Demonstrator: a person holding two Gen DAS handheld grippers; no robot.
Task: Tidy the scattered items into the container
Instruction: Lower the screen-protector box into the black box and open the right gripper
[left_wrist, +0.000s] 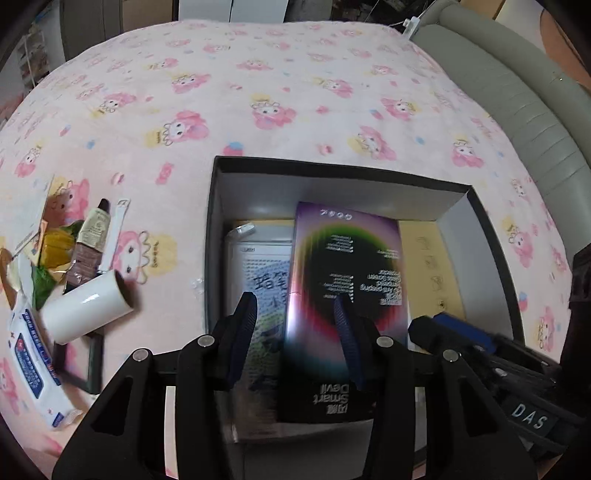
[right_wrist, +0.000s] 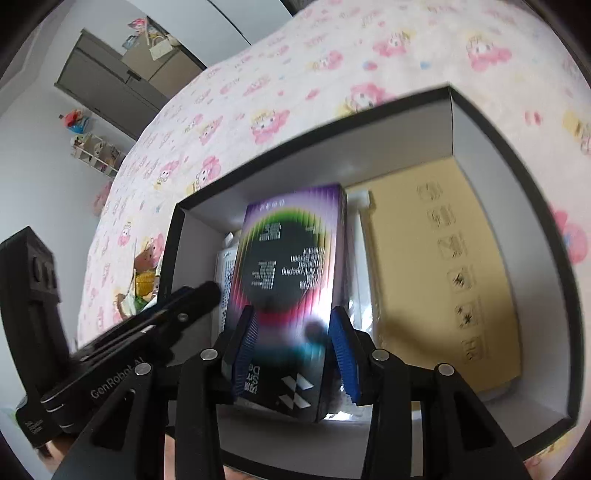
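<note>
Container: black-rimmed box (left_wrist: 218, 221) with pale inner walls, sitting on the pink cartoon-print blanket (left_wrist: 258, 92), towards its near edge.
Contents: white packet (left_wrist: 258, 273) with printed characters by the box's left wall; tan carton (right_wrist: 443, 266) along its right wall; purple screen-protector box (right_wrist: 291, 258) tilted between them, far end down in the container, near end raised.
Right gripper (right_wrist: 291, 354): blue pads clamped on the near end of the purple box, one pad on each long side. Holding by the narrow end probably lets the box slide lengthwise into the gap between packet and carton.
Left gripper (left_wrist: 295, 332): jaws spread, nothing between them, hovering above the container's near-left part over the white packet; the purple box passes behind its right finger. Likely parked there to stay clear or to steady the contents.
Scattered items: still out on the blanket, beside the container's left wall near the blanket's left edge: white roll (left_wrist: 86, 308), small tube (left_wrist: 90, 243), blue-and-white wipes pack (left_wrist: 33, 354), yellow wrapper (left_wrist: 55, 247), plus paper scraps I cannot identify.
Stage (judgement): purple box partly lowered but not released; several items remain outside.
Risk (judgement): the box may jam on the packet or carton if it goes down askew.
Image quality: motion blur on the box and container rim.
</note>
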